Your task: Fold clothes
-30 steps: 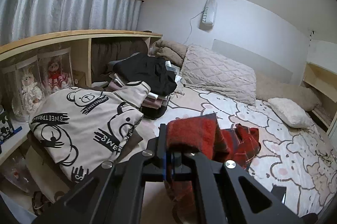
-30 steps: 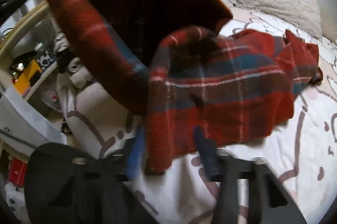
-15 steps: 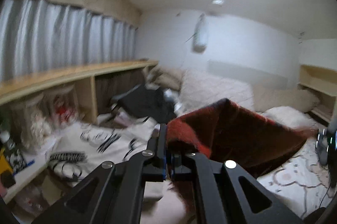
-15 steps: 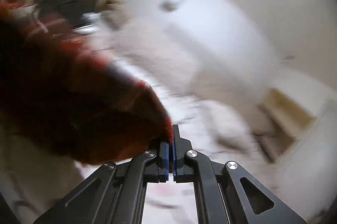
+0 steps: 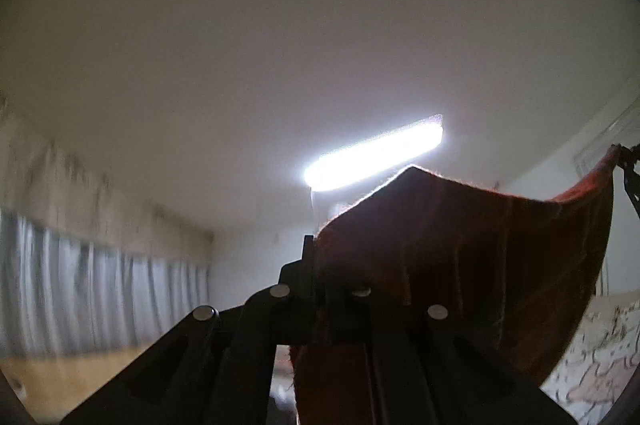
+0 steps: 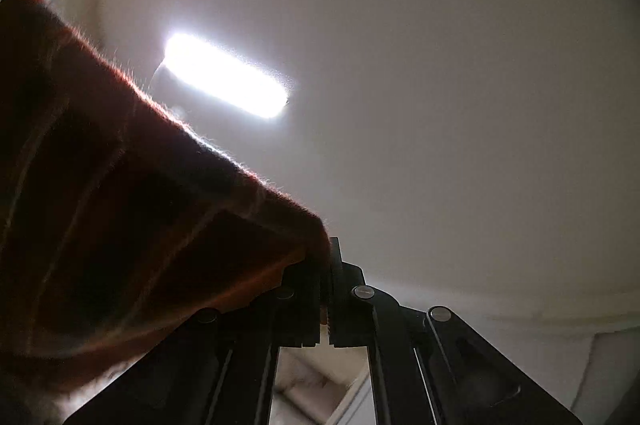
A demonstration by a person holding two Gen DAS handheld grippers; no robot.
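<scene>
While both cameras face the ceiling, left gripper (image 5: 320,265) and right gripper (image 6: 326,265) pinch a red plaid garment (image 5: 460,245) aloft, spread and unfolded.

Both claws have swung up toward the ceiling, lifting the red plaid garment (image 5: 460,253) off the bed into lower frame.

A red plaid garment (image 5: 472,257), crossed by thin pale lines and dark squares, is seen backlit and dim. Black metal is shown on the left gripper (image 5: 320,265) and the right gripper (image 6: 326,265). Above the garment, a white ceiling light (image 6: 226,81) is seen; to its left, grey curtains (image 5: 92,297) are hung over a yellow-tan shelf (image 5: 60,377); at its lower right, bedding (image 5: 592,365) is printed in pale pink and white.
</scene>
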